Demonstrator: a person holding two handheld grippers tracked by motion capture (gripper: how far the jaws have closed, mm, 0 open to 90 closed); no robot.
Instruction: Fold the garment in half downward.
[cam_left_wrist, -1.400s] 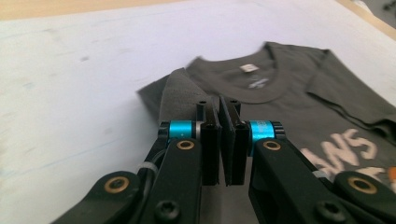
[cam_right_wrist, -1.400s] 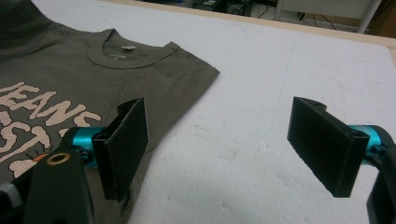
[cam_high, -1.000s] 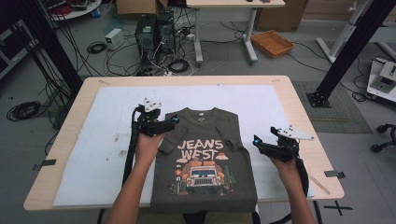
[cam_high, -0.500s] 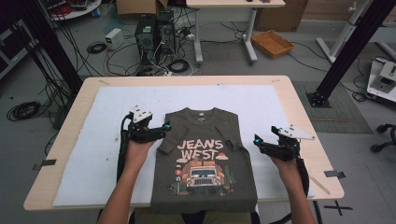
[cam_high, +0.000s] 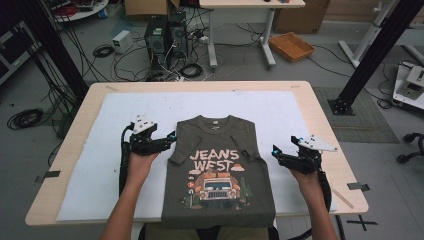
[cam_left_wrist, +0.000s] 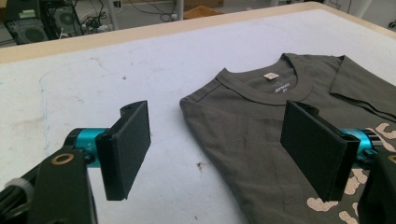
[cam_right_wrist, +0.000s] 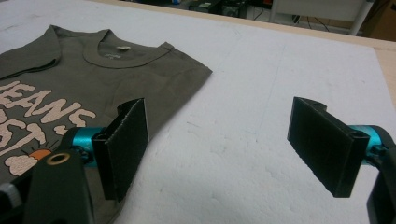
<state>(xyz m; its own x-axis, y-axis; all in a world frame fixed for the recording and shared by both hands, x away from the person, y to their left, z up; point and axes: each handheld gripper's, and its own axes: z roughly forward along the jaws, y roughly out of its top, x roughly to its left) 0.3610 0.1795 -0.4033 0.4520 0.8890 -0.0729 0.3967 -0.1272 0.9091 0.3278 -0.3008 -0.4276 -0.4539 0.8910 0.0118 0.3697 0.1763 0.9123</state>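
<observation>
A: So, where was the T-shirt (cam_high: 220, 170) lying, and why there?

B: It lay flat and print-up in the middle of the white mat (cam_high: 90, 170) on the bench (cam_high: 70, 135), collar away from the person and hem hanging just over the near edge. Both sleeves were tucked in over the chest, so the body made a narrow rectangle. I would judge that a fold was partly made, with the sides already in.

A: And the tongs?

B: The left tongs (cam_high: 170, 139) hovered by the shirt's left shoulder, released, jaws wide apart. In the left gripper view one jaw stood above bare mat and the other above the cloth, straddling the folded side edge (cam_left_wrist: 205, 140). That looked like a stance for pinching that edge.

A: The right ones?

B: The right tongs (cam_high: 276, 151) were also released, just beside the shirt's right edge and a little nearer the person. In the right gripper view one jaw sat above the edge of the cloth (cam_right_wrist: 177, 107) and the other above open mat. Neither pair gripped anything.

A: Why one on each side?

B: Probably so that the shirt could be lifted evenly and folded over without skewing.
</observation>
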